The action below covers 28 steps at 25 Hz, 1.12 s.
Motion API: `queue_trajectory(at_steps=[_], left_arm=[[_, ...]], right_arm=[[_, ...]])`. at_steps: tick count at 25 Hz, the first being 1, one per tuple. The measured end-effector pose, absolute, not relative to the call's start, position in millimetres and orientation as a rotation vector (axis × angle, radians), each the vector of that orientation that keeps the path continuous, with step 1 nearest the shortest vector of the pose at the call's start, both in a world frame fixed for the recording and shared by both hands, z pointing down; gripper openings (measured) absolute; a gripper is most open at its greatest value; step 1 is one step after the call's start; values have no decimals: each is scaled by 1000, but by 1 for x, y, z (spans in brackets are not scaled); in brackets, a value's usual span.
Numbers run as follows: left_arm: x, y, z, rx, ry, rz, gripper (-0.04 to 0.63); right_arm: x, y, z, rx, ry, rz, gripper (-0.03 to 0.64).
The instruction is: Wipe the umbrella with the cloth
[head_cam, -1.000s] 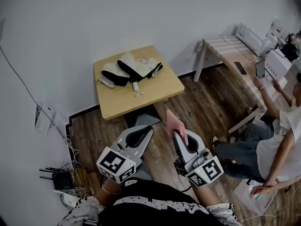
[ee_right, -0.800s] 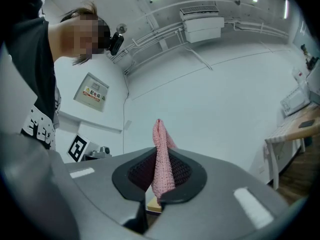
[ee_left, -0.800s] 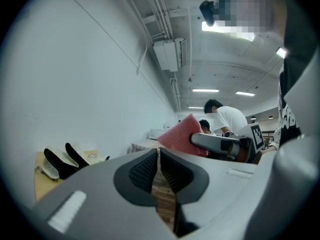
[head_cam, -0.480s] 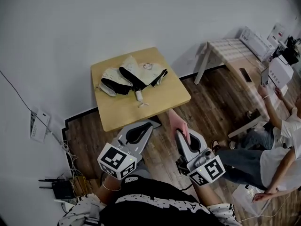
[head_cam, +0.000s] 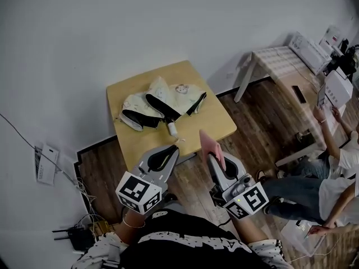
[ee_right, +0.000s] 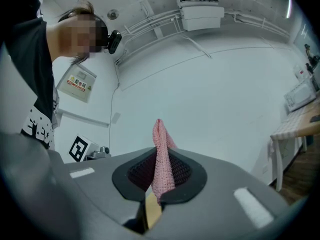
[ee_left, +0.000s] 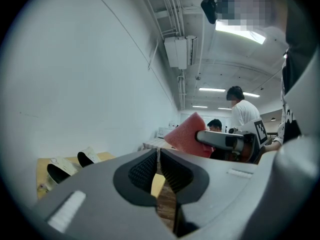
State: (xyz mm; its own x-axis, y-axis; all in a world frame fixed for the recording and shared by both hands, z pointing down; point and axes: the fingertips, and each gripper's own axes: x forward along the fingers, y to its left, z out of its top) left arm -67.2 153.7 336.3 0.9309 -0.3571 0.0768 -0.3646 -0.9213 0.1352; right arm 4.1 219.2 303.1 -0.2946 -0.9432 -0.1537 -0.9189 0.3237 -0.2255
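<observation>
The head camera sits on the person's head and looks forward and steeply down. From there the left gripper [head_cam: 171, 150] and the right gripper [head_cam: 212, 160] are close at the bottom. The wooden table [head_cam: 193, 132] with the umbrella [head_cam: 162, 102] is farther ahead, by the wall [head_cam: 168, 21]. The left gripper camera rides low behind its own jaws, very near them, and looks level along them. Like the head camera, it sees the table, the umbrella and the pink cloth [head_cam: 210, 144]. The right gripper camera sits just behind its own jaws too, but points a bit up at the wall, with the left gripper's marker cube [ee_right: 78, 149] at its left.
</observation>
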Motion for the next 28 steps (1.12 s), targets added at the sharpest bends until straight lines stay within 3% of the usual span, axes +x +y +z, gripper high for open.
queue_trajectory(at_steps=[17, 28], left_arm=[[-83, 28, 360, 2907, -608, 124, -6], [-72, -29, 384, 2852, -761, 204, -5]], right_arm=[[-5, 102, 310, -1689, 2364, -157, 31], [44, 50, 317, -1688, 2357, -176, 31]])
